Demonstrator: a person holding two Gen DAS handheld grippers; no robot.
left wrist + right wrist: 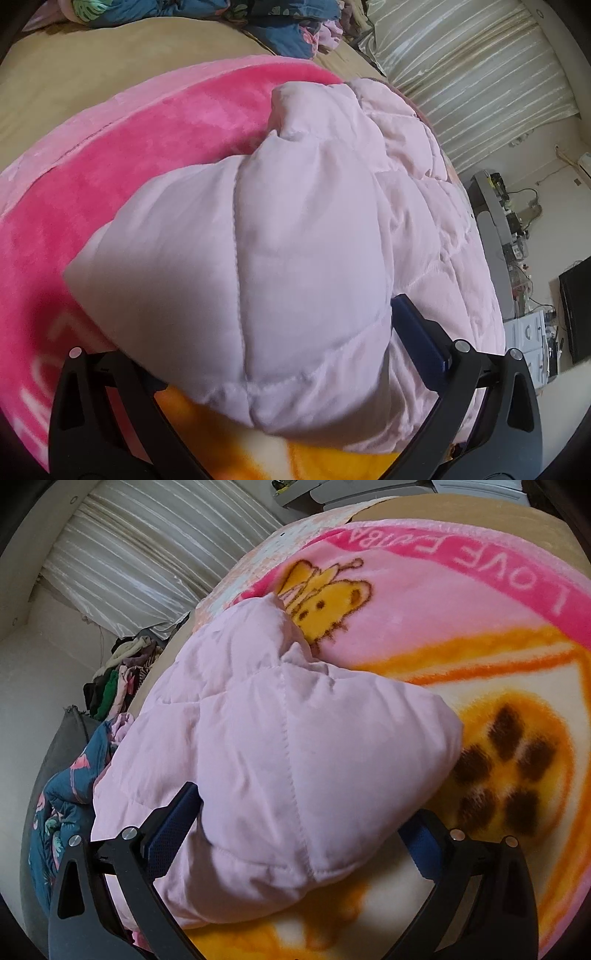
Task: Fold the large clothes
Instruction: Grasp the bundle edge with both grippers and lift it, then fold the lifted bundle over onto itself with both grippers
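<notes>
A pale pink quilted puffer jacket point(295, 240) lies bunched on a pink and orange fleece blanket point(129, 155). In the left wrist view a padded fold of it fills the space between the wide-apart fingers of my left gripper point(266, 354); the left fingertip is hidden under the fabric. In the right wrist view the jacket point(280, 746) bulges between the wide-apart fingers of my right gripper point(306, 823). The fingers point(173, 819) stand far apart and do not visibly pinch the cloth. The blanket point(424, 635) shows a cartoon bear and the words "LOVE".
A tan sheet point(92, 70) covers the bed beyond the blanket. A heap of blue patterned clothes point(207, 14) lies at its far end, also in the right wrist view point(62, 805). Pale curtains point(472, 74), a desk with clutter point(506, 229) and a clothes pile point(122, 679) stand beside the bed.
</notes>
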